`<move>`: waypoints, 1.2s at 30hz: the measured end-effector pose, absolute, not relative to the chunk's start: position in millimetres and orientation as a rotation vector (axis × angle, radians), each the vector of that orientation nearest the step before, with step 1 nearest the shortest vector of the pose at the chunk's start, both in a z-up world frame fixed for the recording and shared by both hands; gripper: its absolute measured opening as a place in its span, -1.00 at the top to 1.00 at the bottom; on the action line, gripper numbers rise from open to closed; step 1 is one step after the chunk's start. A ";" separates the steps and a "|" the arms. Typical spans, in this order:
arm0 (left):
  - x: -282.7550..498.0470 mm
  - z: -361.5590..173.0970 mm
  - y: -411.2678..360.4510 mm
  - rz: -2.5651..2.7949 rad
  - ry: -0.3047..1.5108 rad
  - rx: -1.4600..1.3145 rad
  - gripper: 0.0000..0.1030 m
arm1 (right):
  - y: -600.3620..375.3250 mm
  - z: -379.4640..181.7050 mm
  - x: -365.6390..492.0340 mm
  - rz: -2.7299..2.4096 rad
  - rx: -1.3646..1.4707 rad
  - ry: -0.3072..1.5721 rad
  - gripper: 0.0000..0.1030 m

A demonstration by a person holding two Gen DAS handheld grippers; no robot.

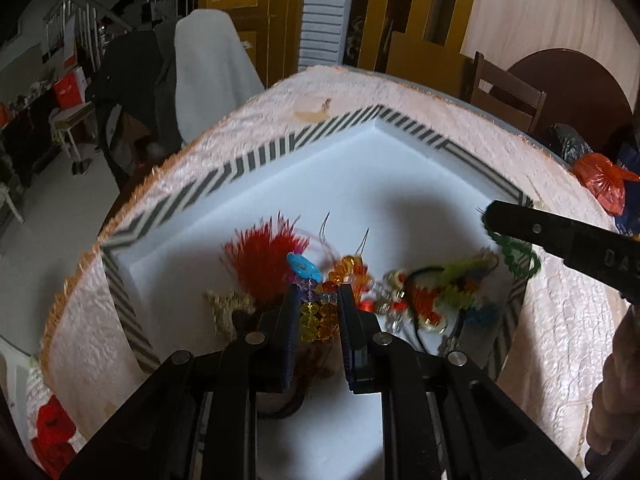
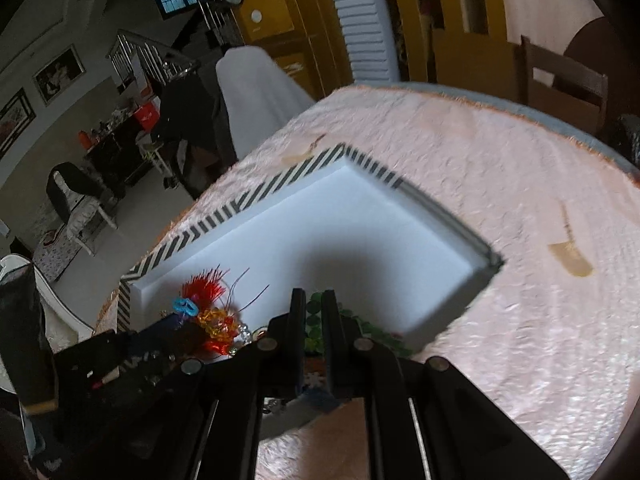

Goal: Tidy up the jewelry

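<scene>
A white tray with a black-and-white striped rim lies on a pink cloth-covered table. A heap of jewelry sits in its near part: a red feather piece, a blue button, orange beads and a colourful tangle. My left gripper stands with a gap between its fingers, and a yellow-orange bead strand lies in that gap. My right gripper is shut on a green bead necklace and holds it above the tray's near right edge. It also shows in the left wrist view.
The pink cloth covers the table around the tray, with brown stains. A red bag lies at the table's right edge. Chairs and a draped white cloth stand beyond the far edge.
</scene>
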State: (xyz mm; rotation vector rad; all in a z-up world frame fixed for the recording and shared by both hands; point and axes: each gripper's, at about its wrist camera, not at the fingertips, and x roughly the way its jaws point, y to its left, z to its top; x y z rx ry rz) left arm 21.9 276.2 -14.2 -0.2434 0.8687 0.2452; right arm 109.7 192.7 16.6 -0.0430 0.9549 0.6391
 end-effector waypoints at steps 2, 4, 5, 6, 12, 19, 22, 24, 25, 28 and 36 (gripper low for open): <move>18.4 -17.3 276.2 0.253 0.872 -0.245 0.48 | 196.1 6.7 109.9 0.651 -0.041 0.974 0.85; 14.9 -19.0 277.4 0.257 0.867 -0.252 0.48 | 198.7 -3.3 109.5 0.657 -0.034 0.998 0.85; 14.2 -19.3 278.4 0.258 0.866 -0.253 0.48 | 200.3 -6.6 110.4 0.665 -0.024 1.008 0.85; 12.7 -19.5 278.6 0.262 0.866 -0.253 0.48 | 200.2 -8.7 110.0 0.668 -0.014 1.011 0.85; 12.7 -20.3 278.5 0.268 0.871 -0.253 0.48 | 198.2 -0.5 112.1 0.692 0.014 1.002 0.85; 11.4 -16.7 278.1 0.285 0.875 -0.242 0.34 | 192.9 -1.7 108.1 0.704 0.010 1.004 0.62; 11.2 -16.7 278.8 0.294 0.880 -0.249 0.21 | 179.1 6.6 104.5 0.693 0.039 0.971 0.31; 11.9 -15.7 277.5 0.307 0.884 -0.240 0.18 | 167.0 14.2 102.6 0.688 0.057 0.945 0.31; 11.6 -14.8 276.8 0.306 0.882 -0.241 0.15 | 159.4 18.3 101.3 0.683 0.062 0.932 0.30; 9.3 -11.1 275.0 0.302 0.866 -0.239 -0.13 | 134.5 27.5 95.3 0.650 0.034 0.892 0.28; 7.5 2.6 263.1 0.325 0.839 -0.189 -0.32 | 46.1 25.9 66.8 0.534 -0.111 0.867 0.27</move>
